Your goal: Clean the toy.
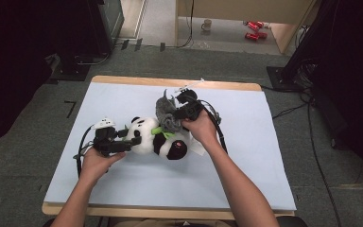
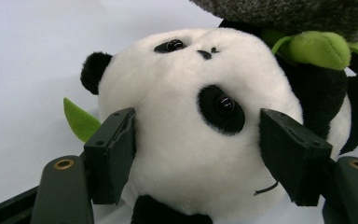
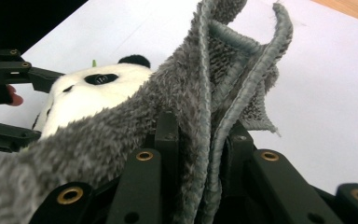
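While the panda toy [image 1: 156, 139] lies on its side near the middle of the blue mat [image 1: 264, 156], we've got the left gripper [image 1: 115, 141] straddling its head, jaws wide and pads pressed into the plush on either side, as the left gripper view shows. At about one o'clock from the toy, the right gripper [image 1: 182, 113] is pinched narrow on a bunched fold of the grey cloth [image 1: 167, 113], which drapes down over the panda's body.

By our reckoning the work sits midway: toy steadied, cloth gripped and laid on, yet the head and the legs remain bare, so wiping or covering is mostly ahead.

Room is generous. The mat runs bare towards three o'clock, six o'clock and nine o'clock, its edges well apart from both tools. At twelve o'clock the wooden table edge [image 1: 227, 85] lies nearer, and cables [image 1: 220, 125] trail beside our right hand [image 1: 201, 128].
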`<move>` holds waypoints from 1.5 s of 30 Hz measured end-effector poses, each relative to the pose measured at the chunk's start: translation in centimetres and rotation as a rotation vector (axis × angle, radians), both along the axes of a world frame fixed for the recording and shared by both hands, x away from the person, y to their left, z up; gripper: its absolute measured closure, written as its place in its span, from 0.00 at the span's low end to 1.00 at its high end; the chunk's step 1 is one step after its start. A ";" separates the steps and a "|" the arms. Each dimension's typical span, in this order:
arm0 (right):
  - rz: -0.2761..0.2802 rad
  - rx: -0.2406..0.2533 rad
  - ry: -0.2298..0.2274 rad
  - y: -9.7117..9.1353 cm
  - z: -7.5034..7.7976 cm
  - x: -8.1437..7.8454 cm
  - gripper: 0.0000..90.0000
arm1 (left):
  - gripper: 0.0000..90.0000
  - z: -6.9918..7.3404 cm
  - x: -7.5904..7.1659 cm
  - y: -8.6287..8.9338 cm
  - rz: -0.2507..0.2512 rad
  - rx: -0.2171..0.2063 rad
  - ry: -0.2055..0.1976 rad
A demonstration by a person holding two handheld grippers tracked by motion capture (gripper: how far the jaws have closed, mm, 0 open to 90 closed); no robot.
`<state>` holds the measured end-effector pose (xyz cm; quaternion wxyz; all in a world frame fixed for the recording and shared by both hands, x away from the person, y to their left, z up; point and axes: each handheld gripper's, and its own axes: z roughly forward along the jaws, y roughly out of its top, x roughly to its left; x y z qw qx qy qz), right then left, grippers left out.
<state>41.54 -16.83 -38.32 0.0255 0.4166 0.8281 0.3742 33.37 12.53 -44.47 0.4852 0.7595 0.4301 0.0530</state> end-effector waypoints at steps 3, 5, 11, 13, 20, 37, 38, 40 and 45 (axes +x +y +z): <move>-0.014 -0.009 -0.008 -0.5 0.1 0.1 0.83 | 0.37 0.2 0.0 -0.1 0.001 0.010 -0.005; -0.029 -0.011 -0.007 -1.0 0.3 0.1 0.84 | 0.38 0.3 0.1 -0.1 -0.002 0.021 -0.005; -0.045 0.020 -0.021 -1.7 1.3 -0.2 0.85 | 0.39 0.3 0.2 -0.2 -0.001 0.020 -0.006; -0.036 0.037 -0.036 -1.5 2.1 -0.5 0.85 | 0.39 0.4 0.2 -0.2 0.001 0.028 -0.013; 0.037 0.101 -0.073 0.6 4.3 -1.9 0.85 | 0.37 0.4 0.1 -0.3 0.005 0.035 -0.035; 0.127 0.103 0.004 5.1 0.4 -3.1 0.84 | 0.32 0.9 -0.2 0.0 -0.021 0.034 -0.068; 0.125 0.104 0.001 5.0 0.3 -3.0 0.84 | 0.31 0.9 -0.3 0.1 -0.025 0.029 -0.071; 0.117 0.109 -0.005 4.8 0.2 -2.7 0.84 | 0.30 1.0 -0.4 0.3 -0.032 0.027 -0.067; 0.104 0.100 -0.004 4.7 0.3 -1.7 0.84 | 0.23 0.7 -0.5 0.2 -0.038 0.047 -0.056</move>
